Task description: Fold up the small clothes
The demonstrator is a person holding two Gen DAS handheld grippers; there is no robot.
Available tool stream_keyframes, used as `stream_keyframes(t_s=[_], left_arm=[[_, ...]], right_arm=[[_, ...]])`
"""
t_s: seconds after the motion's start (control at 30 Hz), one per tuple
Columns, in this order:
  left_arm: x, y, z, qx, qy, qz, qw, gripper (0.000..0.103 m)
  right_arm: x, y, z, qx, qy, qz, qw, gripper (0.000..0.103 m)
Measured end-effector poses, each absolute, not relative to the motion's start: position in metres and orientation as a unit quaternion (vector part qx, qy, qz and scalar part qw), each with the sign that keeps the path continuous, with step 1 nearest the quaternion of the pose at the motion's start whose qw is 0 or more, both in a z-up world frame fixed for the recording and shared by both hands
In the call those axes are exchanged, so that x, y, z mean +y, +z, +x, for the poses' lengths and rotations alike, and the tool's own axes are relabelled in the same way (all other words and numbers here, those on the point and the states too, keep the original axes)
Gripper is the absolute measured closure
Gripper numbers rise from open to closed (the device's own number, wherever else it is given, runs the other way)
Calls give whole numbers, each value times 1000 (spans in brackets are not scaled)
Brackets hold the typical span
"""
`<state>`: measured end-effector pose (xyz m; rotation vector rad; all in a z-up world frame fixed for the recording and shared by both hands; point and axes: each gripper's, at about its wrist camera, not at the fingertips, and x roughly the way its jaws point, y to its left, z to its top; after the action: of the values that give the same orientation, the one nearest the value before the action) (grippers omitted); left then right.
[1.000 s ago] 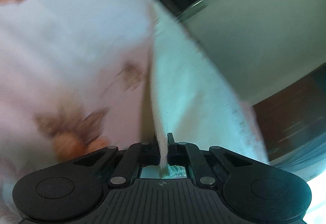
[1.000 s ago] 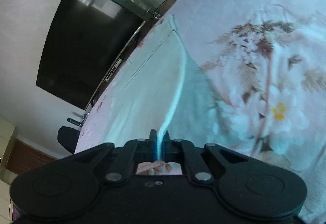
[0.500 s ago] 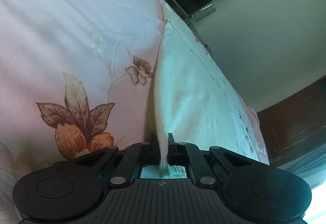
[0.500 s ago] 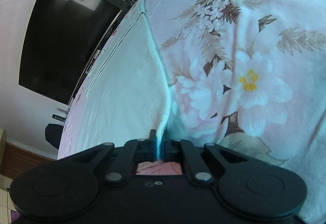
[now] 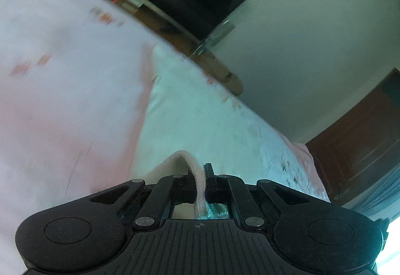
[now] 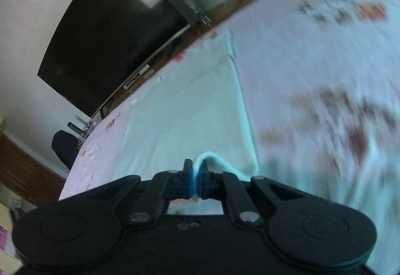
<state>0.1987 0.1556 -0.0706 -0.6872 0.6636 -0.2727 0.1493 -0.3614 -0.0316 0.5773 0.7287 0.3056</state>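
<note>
Cloth is what we find pinched in both grippers. The left gripper has its jaws closed on a hem of the pale white-green garment, whose edge loops up just ahead of the jaws and then falls away onto the bed. The right gripper is likewise clamped on the garment, a thin bluish edge arching between its jaws. Beyond both tools we see the garment spread flat over the pink floral bedsheet, reaching toward the far edge of the bed. In the right wrist view the sheet lies to the right of the garment, its flower print smeared by blur. A dark television hangs on the pale wall behind the bed, above a wooden shelf.
</note>
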Motion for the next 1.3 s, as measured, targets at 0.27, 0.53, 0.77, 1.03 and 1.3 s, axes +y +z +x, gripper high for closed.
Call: stream_keyframes(t_s=[0.27,0.53,0.77,1.03,1.3], left_arm=[[154,-33,324,298,-122,-285,903,98],[141,-40,458,316,-99,-247,911,98],[134,-89,541,352,-88,-250,898,98],[139,-106,548,318,-50,-270,908,6],[129,-104,553,359,-83,-173,913,50]], right_arm=[[-359,15,262,310,169,262,898,98],[-358,-6,398,322,179,273,889,98],[-371,-66,491,358,153,323,863,98],[-376,-81,506,292,151,312,891,60],[-369,-83,503,320,162,236,903,66]])
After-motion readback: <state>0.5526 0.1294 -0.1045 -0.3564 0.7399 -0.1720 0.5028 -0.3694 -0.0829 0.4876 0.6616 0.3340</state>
